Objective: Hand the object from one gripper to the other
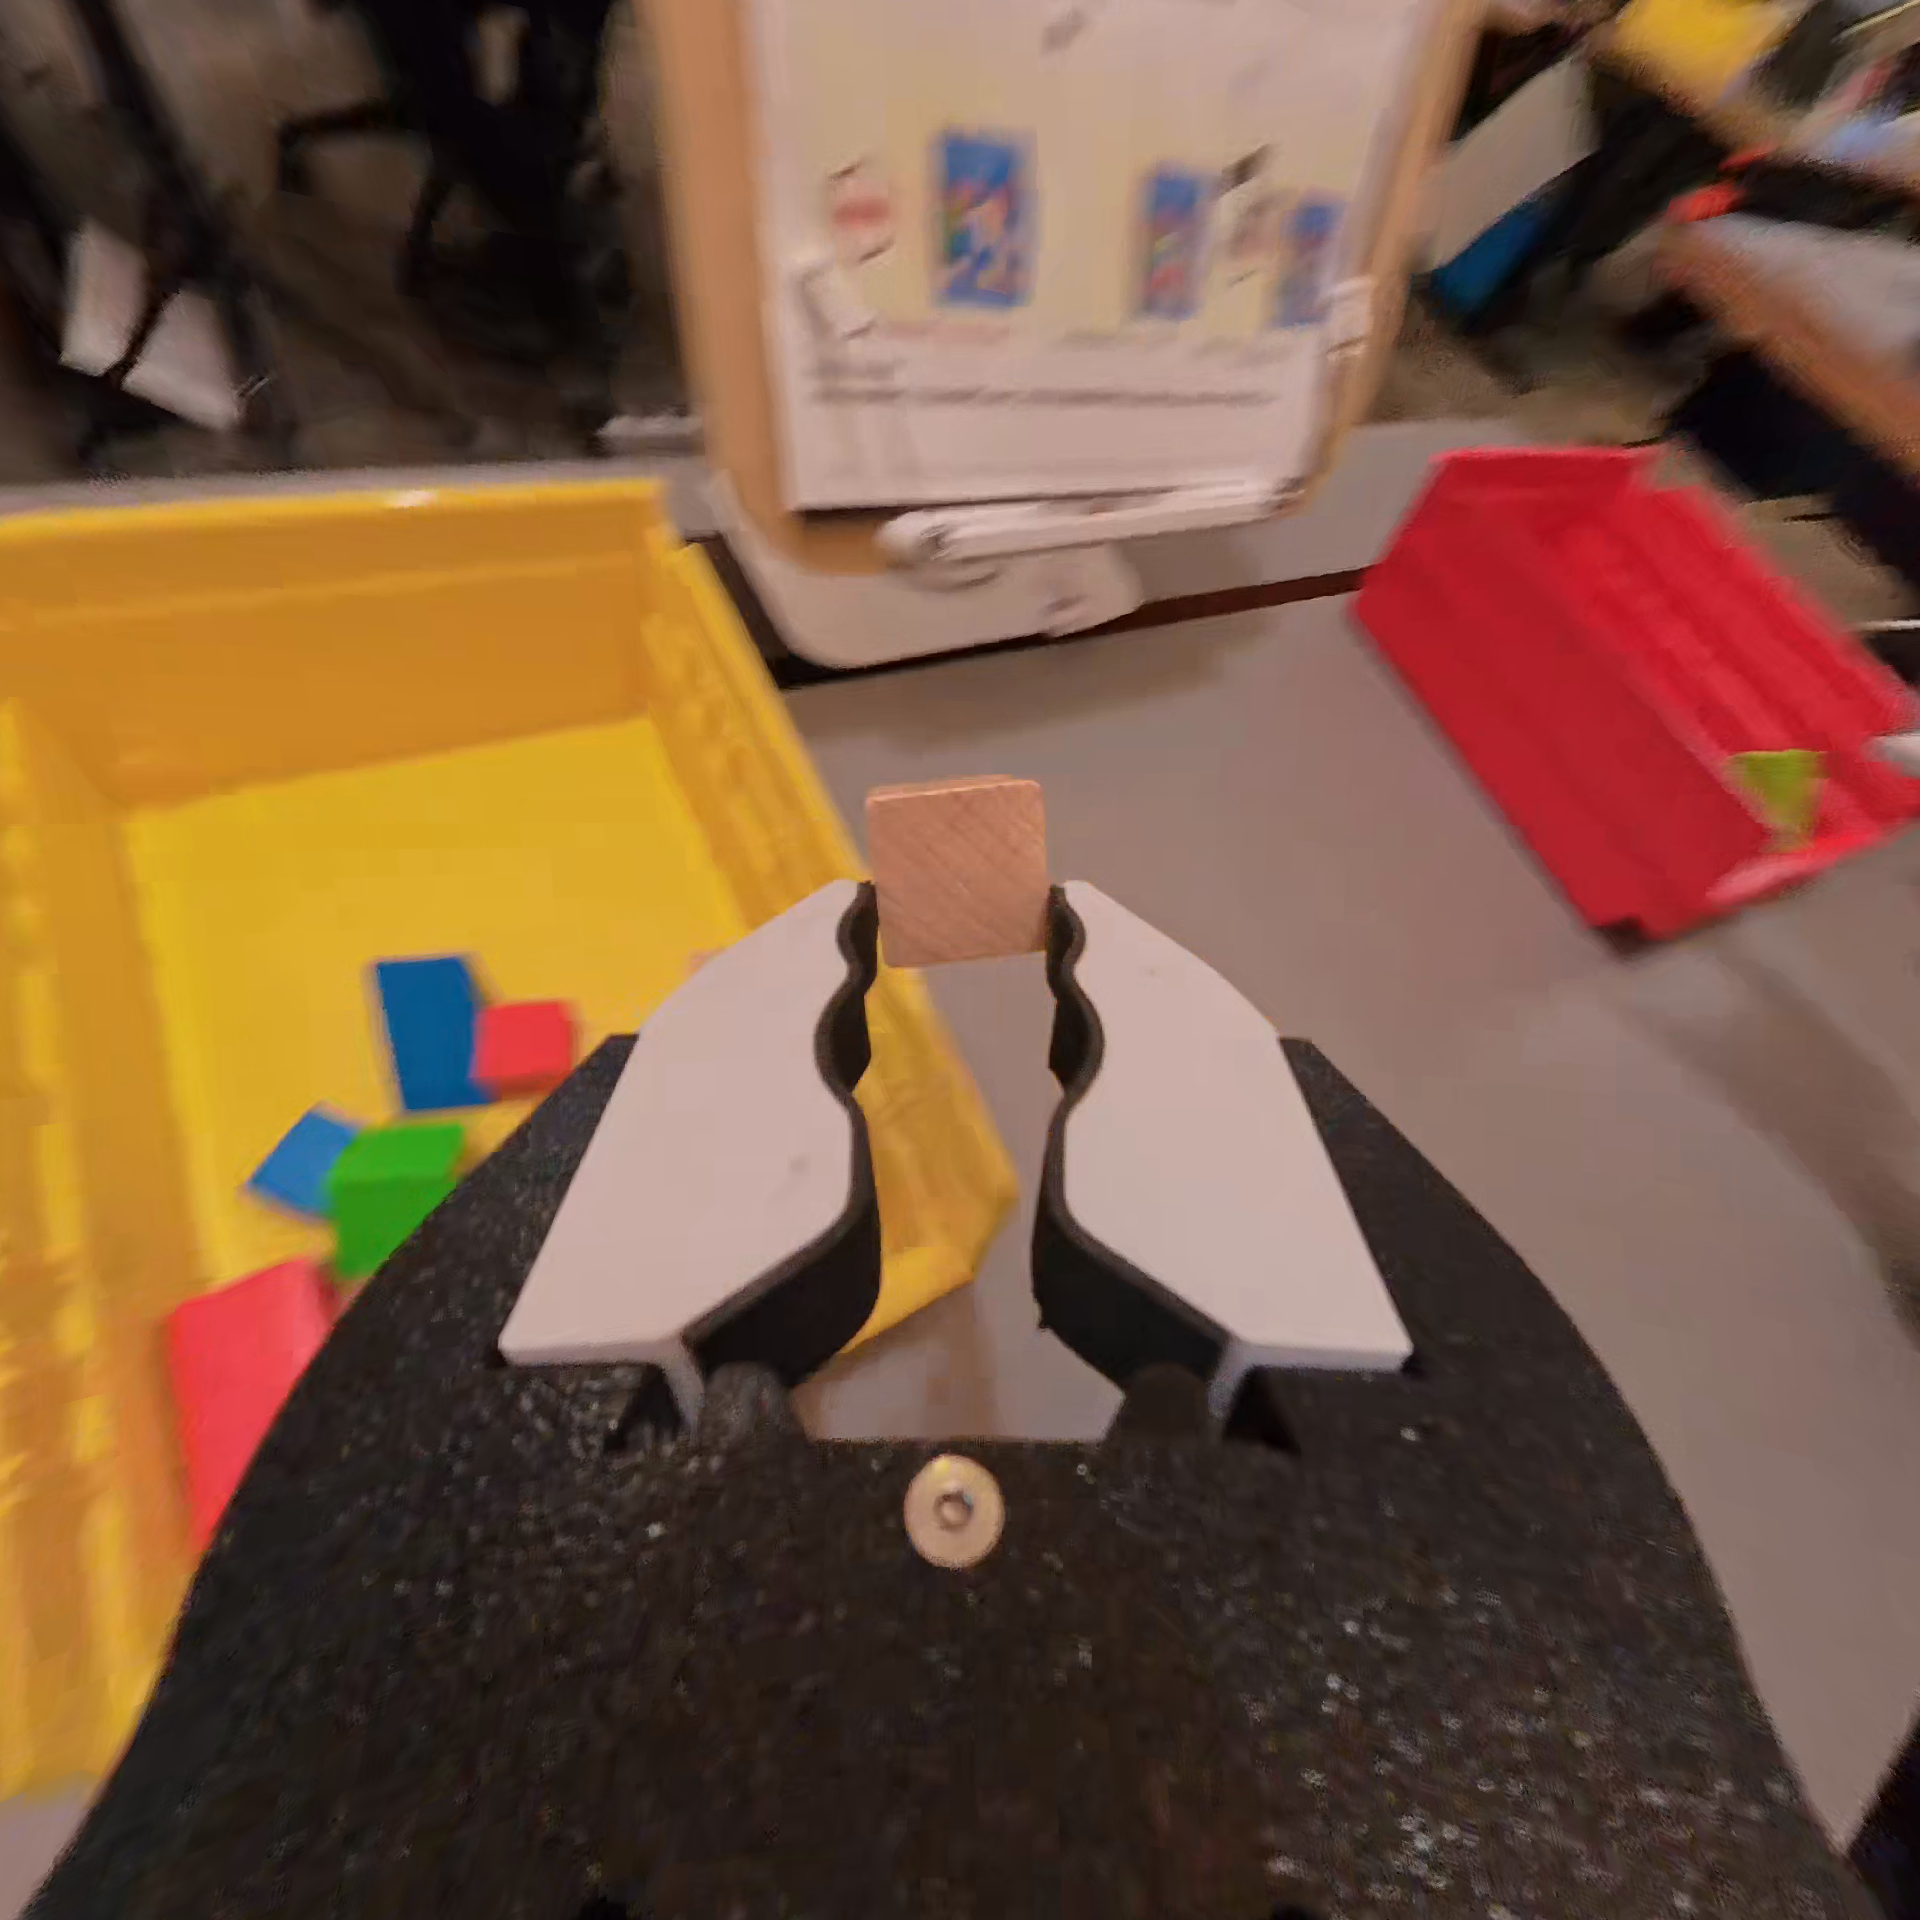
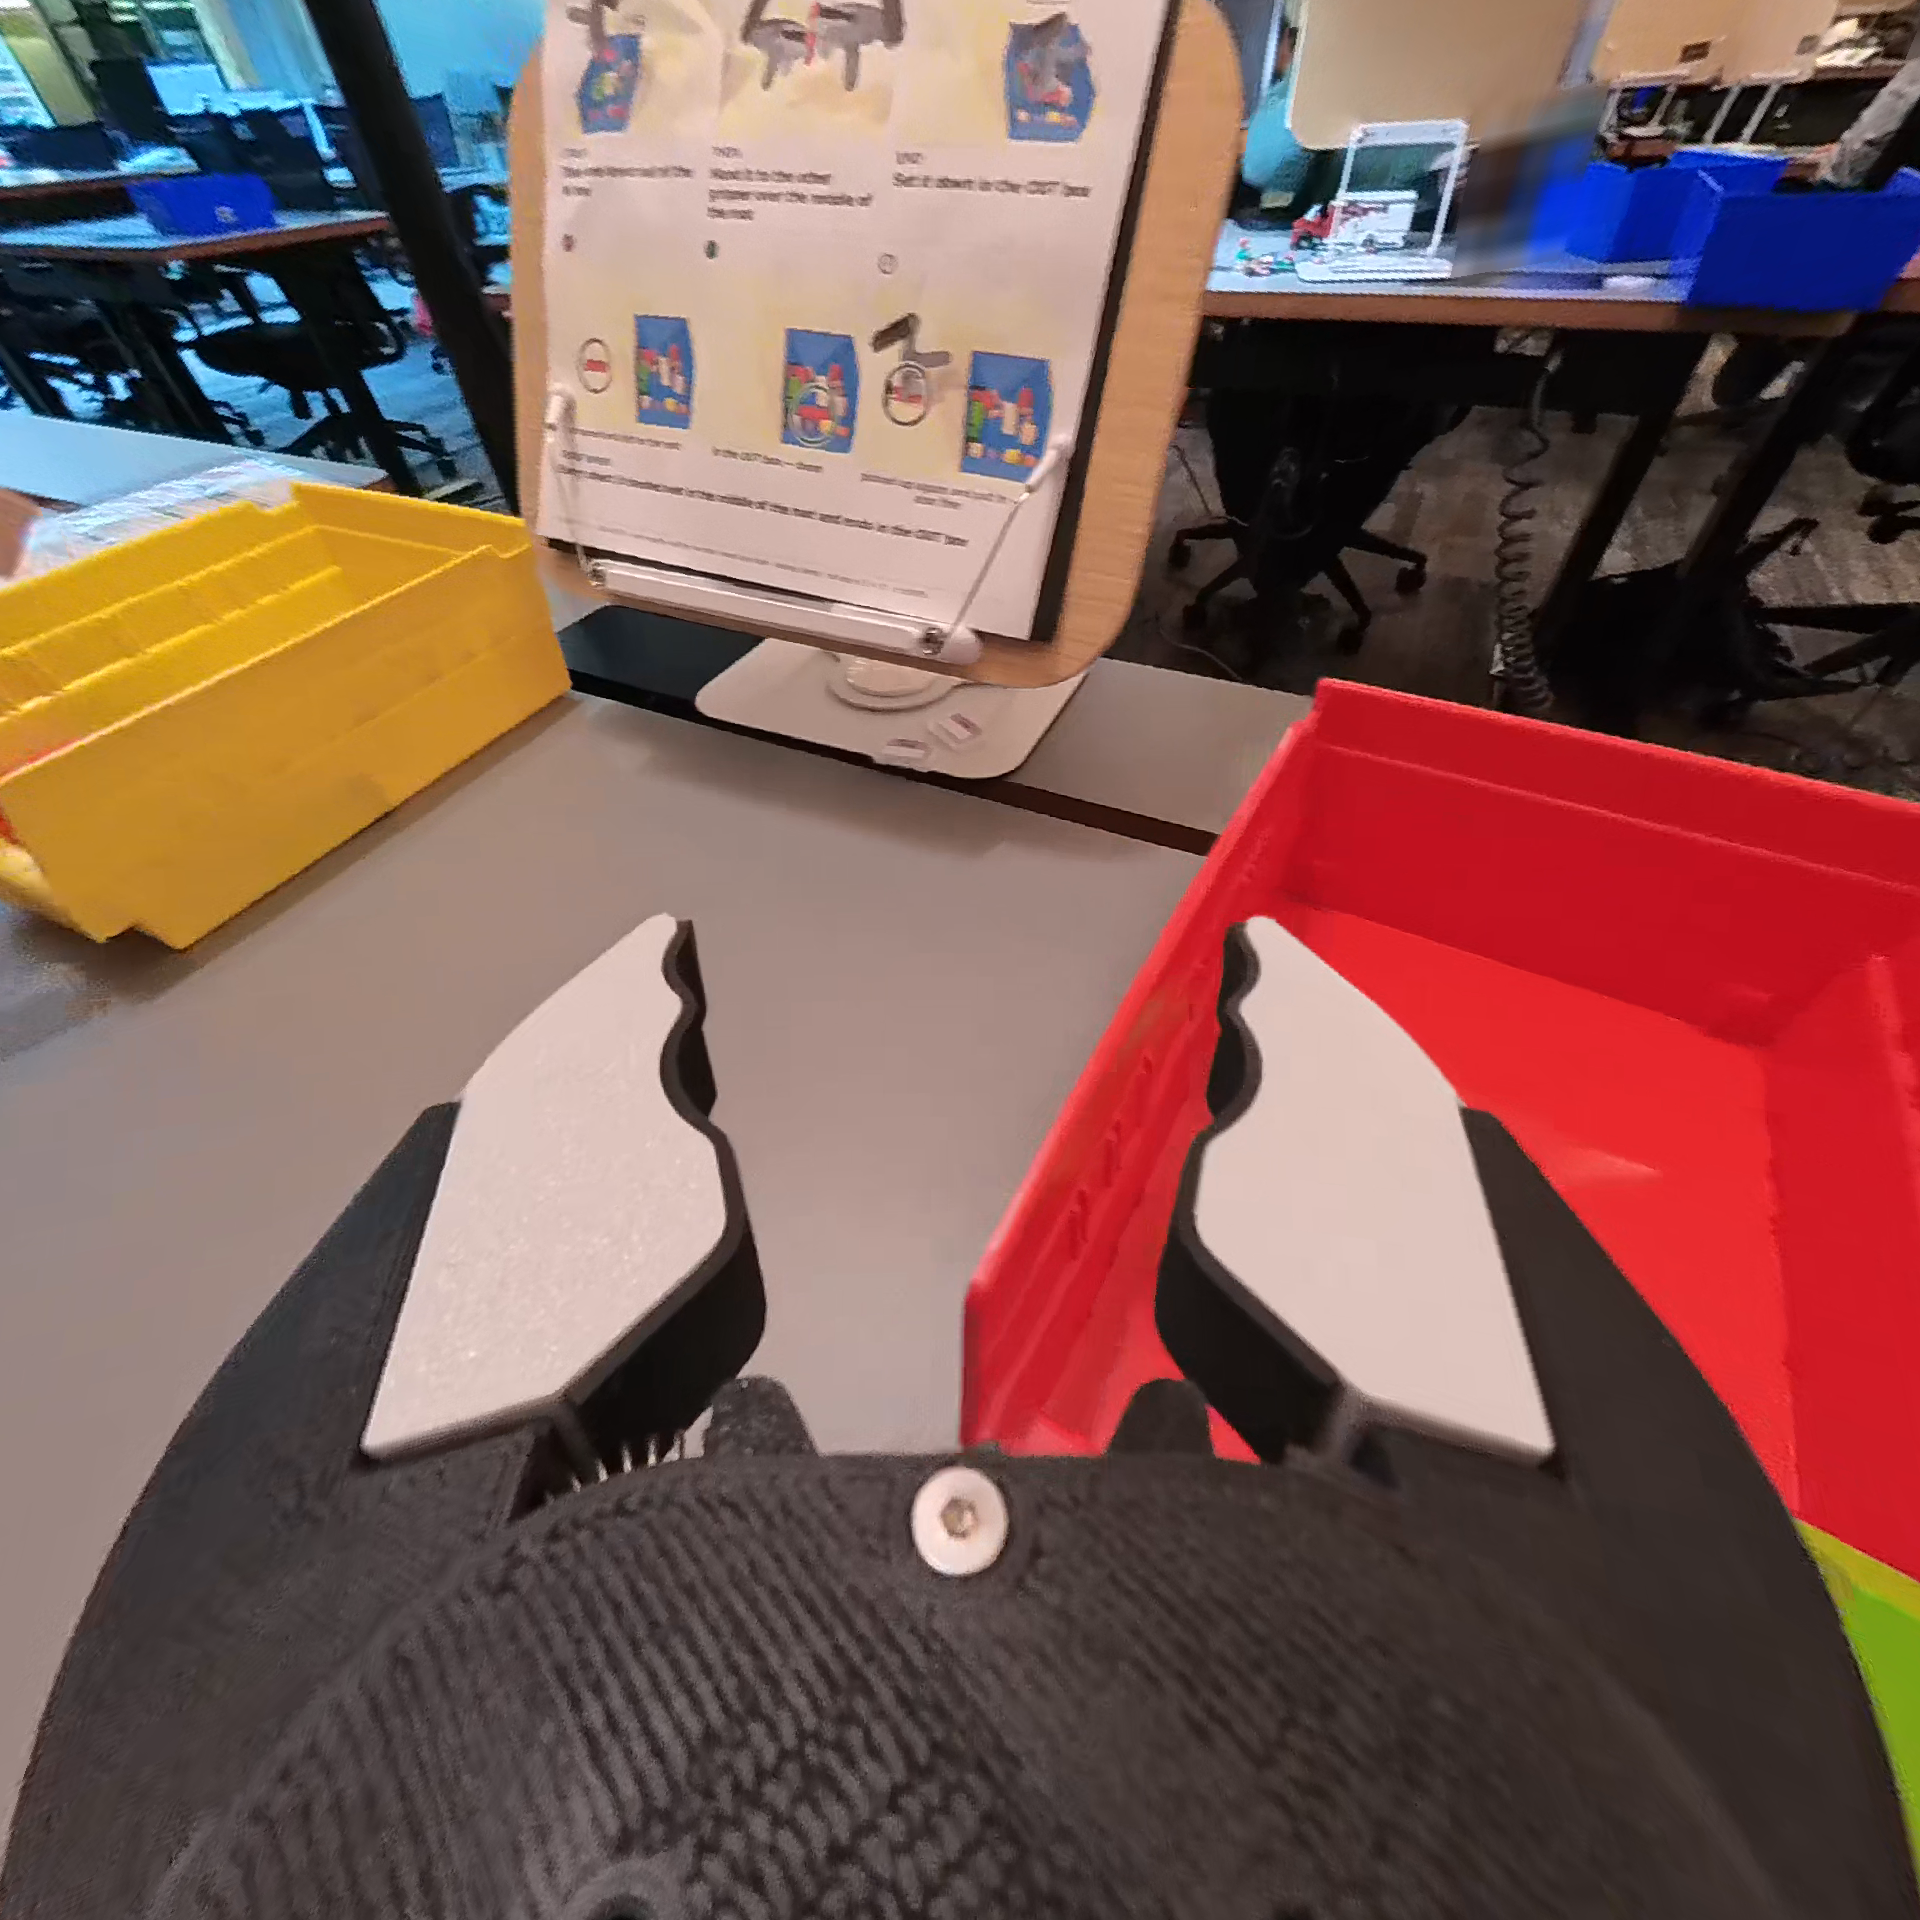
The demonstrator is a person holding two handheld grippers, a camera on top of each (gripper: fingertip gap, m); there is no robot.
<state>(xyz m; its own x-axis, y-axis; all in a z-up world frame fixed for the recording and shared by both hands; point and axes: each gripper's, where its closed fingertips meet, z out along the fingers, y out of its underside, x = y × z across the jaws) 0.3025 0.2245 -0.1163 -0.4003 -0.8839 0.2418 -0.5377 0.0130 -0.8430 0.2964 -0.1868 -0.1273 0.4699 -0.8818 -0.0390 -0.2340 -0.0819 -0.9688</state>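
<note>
Pickup looks done: left gripper [image 1: 961,914] pinches the wooden block [image 1: 956,868] at its tips, above the table [image 1: 1299,1039]. Handover remains (right gripper [image 2: 961,940] gapes wide, holding nothing).

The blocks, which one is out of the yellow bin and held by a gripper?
The plain wooden block, pinched at the left gripper's fingertips. The blue, red and green blocks lie loose inside the yellow bin.

Wide-open, bare right gripper [image 2: 961,935] above grey table [image 2: 520,1039], beside red bin [image 2: 1558,831].
</note>
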